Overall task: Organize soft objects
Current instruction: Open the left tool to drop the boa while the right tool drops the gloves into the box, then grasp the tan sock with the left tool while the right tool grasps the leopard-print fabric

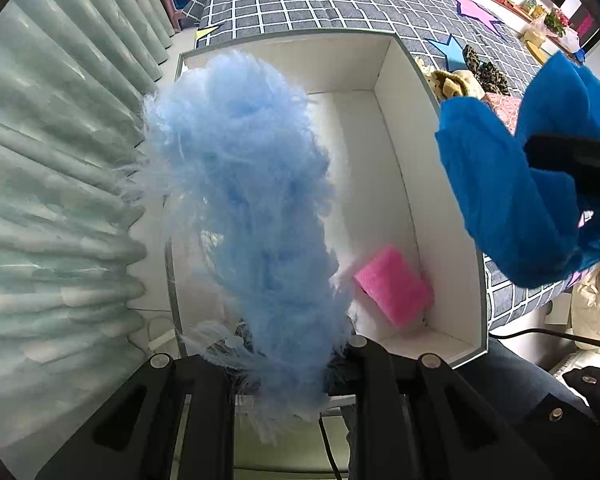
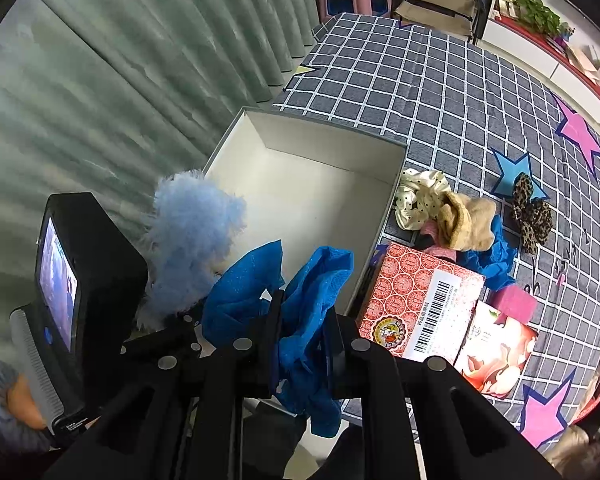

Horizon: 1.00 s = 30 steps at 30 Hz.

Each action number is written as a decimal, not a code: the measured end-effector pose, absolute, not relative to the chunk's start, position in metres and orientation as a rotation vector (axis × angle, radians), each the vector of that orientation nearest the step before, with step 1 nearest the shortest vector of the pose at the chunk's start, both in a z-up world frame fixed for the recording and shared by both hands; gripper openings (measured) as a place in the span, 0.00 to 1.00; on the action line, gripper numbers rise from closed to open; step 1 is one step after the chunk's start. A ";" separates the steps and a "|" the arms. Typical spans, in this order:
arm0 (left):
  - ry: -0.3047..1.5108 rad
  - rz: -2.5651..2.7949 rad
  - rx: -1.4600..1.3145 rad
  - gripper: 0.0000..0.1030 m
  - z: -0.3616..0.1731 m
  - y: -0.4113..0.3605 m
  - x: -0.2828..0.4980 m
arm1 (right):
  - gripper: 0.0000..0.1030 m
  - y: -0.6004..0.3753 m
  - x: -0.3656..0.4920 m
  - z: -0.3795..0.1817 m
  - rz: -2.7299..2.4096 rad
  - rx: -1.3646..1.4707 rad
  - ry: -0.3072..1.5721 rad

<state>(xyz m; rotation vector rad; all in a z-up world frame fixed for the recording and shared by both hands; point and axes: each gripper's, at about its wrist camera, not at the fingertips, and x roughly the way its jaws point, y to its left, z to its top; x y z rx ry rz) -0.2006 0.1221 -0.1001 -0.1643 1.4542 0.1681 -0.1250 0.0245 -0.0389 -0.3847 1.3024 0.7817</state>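
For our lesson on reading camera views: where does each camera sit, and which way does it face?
Left wrist: on the left gripper, looking down into the white box; its fingers clamp pale blue fluff.
Right wrist: on the right gripper, angled down across box and checked cloth; fingers clamp blue fabric.
Shared: box, fluff, blue fabric.

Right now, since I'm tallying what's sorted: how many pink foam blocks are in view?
2: one pink foam block inside the white cardboard box, another on the checked bedspread beside the red patterned carton. More may be hidden.
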 end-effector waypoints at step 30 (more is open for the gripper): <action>1.393 0.171 -0.279 1.00 -0.113 0.117 -0.170 | 0.93 -0.080 0.012 -0.061 0.398 -0.225 1.343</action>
